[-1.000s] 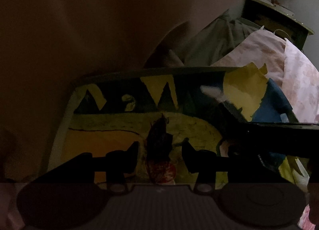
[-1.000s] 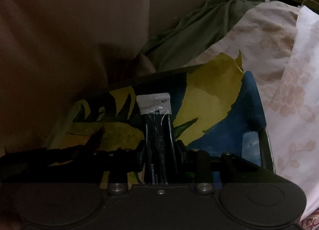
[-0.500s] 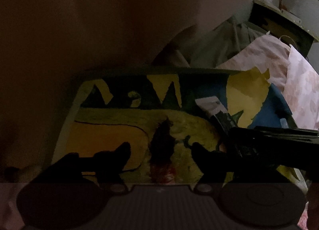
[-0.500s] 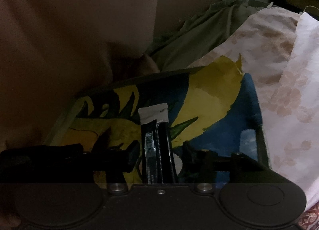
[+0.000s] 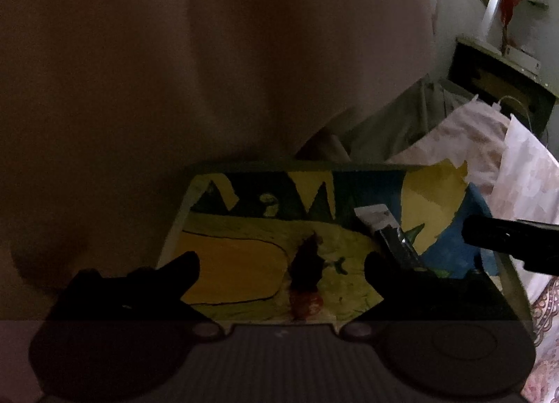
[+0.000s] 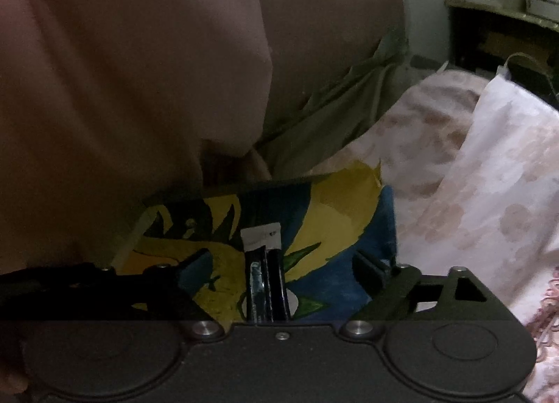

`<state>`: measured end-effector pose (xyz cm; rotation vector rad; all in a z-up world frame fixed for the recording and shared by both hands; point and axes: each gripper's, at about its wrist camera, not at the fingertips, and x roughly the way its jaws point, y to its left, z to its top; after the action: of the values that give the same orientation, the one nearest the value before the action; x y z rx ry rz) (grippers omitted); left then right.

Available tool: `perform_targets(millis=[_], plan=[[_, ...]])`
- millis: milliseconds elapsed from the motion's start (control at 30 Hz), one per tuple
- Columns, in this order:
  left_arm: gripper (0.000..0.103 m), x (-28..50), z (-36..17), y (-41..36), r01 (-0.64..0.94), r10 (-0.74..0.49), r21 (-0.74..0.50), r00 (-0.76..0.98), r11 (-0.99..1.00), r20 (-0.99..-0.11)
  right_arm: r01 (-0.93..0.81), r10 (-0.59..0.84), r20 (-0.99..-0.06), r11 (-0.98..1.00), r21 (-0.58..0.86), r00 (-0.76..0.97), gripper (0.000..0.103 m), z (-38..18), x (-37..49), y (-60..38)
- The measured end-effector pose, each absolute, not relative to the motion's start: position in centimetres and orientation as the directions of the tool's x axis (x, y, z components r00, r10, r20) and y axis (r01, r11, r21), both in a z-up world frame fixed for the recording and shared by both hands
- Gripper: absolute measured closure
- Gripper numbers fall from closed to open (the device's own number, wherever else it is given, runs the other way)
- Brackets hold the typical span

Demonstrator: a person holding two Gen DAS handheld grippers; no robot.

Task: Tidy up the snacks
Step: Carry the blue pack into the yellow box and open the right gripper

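Observation:
A painted tray (image 5: pixel 174 228) in yellow, orange and blue lies below both grippers. On it rests a dark red snack packet (image 5: pixel 307 270), between the jaws of my left gripper (image 5: pixel 281 270); they are opening wide and do not touch it. A black stick packet with a white end (image 6: pixel 265 263) lies flat on the tray (image 6: pixel 132 238), between the spreading jaws of my right gripper (image 6: pixel 281 266), free of the pads. In the left wrist view that black packet (image 5: pixel 384 228) sits right of the red one, and the right gripper (image 5: pixel 506 238) enters from the right edge.
A big pale brown cushion (image 5: pixel 174 71) rises behind and left of the tray. Olive green cloth (image 6: pixel 332 106) is bunched behind it. Floral pink bedding (image 6: pixel 489 175) lies to the right. A dark cabinet (image 5: pixel 506 88) stands at the back right.
Both grippers went from shut on their packets to wide open and drew up and back. The red packet and the black stick packet now lie loose on the tray.

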<state>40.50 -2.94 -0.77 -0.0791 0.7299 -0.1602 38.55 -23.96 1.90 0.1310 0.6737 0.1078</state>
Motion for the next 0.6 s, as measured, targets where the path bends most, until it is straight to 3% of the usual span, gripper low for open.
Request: perform_targets(millis=[267,600], plan=[[0.0,37.5,1.5,-1.8,0.086,-0.155,-0.139,0.763,0.987,-0.628,-0.072,0.14,-0.576,0.988,0.14,0.806,0.001,4.1,35.1,-23.8],[0.0,32.7,3.4,-0.9,0.062,-0.124,-0.123,0.791,0.99,-0.599,-0.078,0.149,-0.52,0.985,0.156,0.841,0.001,6.7,30.4,-23.7]])
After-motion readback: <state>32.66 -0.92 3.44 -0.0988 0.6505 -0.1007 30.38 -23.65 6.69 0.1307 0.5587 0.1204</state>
